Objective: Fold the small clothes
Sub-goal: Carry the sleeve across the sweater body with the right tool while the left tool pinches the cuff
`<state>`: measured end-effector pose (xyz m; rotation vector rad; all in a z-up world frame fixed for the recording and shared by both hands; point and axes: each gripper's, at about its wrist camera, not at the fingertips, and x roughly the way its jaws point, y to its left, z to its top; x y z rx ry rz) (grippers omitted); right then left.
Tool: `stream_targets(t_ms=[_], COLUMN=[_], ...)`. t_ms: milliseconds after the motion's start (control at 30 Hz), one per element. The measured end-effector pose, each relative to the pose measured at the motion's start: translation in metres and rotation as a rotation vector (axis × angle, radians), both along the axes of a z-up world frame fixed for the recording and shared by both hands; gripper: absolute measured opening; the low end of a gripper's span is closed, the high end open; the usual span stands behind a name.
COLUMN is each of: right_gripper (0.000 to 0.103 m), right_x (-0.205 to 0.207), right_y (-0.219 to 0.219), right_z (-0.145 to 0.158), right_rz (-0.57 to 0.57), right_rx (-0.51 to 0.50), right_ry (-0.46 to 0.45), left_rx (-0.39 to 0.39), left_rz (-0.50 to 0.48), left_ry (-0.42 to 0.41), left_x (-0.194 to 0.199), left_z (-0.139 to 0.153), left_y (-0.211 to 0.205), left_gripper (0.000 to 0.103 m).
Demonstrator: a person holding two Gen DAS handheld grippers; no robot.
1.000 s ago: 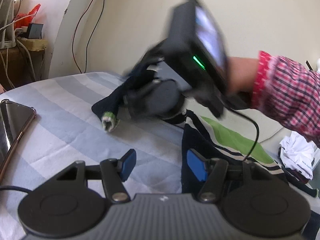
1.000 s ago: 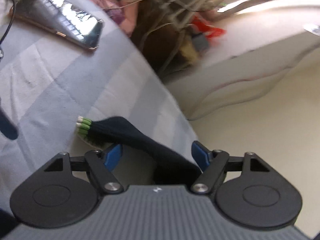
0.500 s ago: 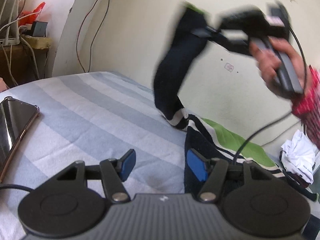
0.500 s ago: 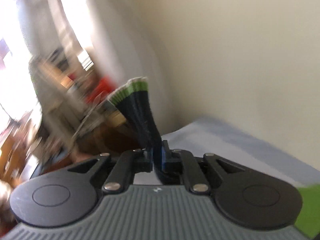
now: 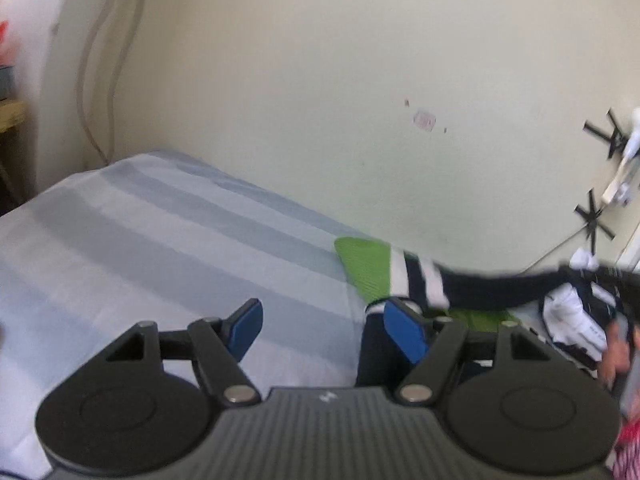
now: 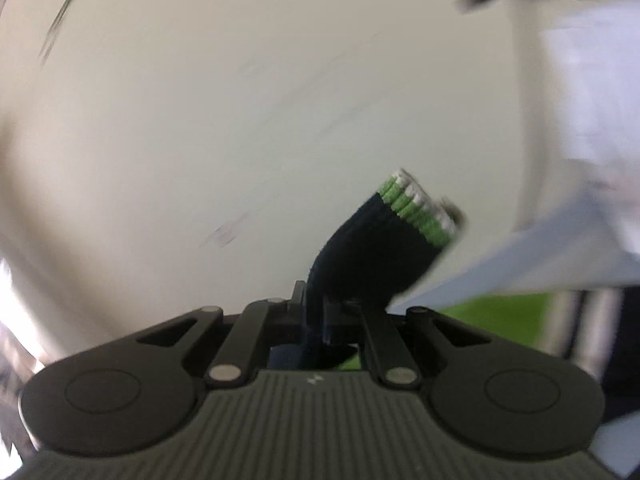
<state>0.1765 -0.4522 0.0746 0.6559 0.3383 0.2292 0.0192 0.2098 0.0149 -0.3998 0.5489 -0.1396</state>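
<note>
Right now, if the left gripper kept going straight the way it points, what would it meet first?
Probably the striped bedsheet: nothing lies between the open left gripper and it. The navy garment sits off to its right; depth is unclear.

The left gripper is hovering with its blue pads spread apart; its jaws have just been opening, with nothing pressed between them. The right gripper is clamping its jaws tight on a dark sleeve. A hand is showing, blurred, at the left view's right edge.
</note>
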Motion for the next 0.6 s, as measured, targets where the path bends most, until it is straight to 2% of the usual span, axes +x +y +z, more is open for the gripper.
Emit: stream_targets(t_ms=[100, 167, 267, 300, 333, 400, 533, 600], right_gripper=[0.011, 0.013, 0.013, 0.013, 0.013, 0.011, 0.01, 0.01], right_x=[-0.004, -0.002, -0.002, 0.0, 0.0, 0.005, 0.019, 0.026], right_y=[-0.023, -0.035, -0.039, -0.04, -0.041, -0.027, -0.001, 0.014], right_z=[-0.033, -0.051, -0.061, -0.061, -0.061, -0.057, -0.037, -0.018], right_rz=[-0.013, 0.017, 0.045, 0.057, 0.069, 0.093, 0.16, 0.216], right_rx=[0.005, 0.015, 0.007, -0.004, -0.016, -0.027, -0.051, -0.051], right_ry=[0.096, 0.167, 0.159, 0.151, 0.144, 0.125, 0.085, 0.025], left_rx=[0.031, 0.106, 0.222, 0.252, 0.279, 0.259, 0.137, 0.066], left_rz=[-0.057, -0.094, -0.139, -0.136, -0.131, -0.118, 0.005, 0.07], left_ry=[0.059, 0.069, 0.098, 0.114, 0.133, 0.166, 0.084, 0.058], left_x=[0.039, 0.054, 0.069, 0.073, 0.078, 0.084, 0.066, 0.055], left_z=[-0.002, -0.006, -0.02, -0.025, -0.031, -0.04, -0.032, -0.034], left_y=[-0.025, -0.051, -0.087, -0.094, -0.1, -0.1, -0.071, -0.054], left_gripper=[0.069, 0.069, 0.067, 0.05, 0.019, 0.016, 0.012, 0.014])
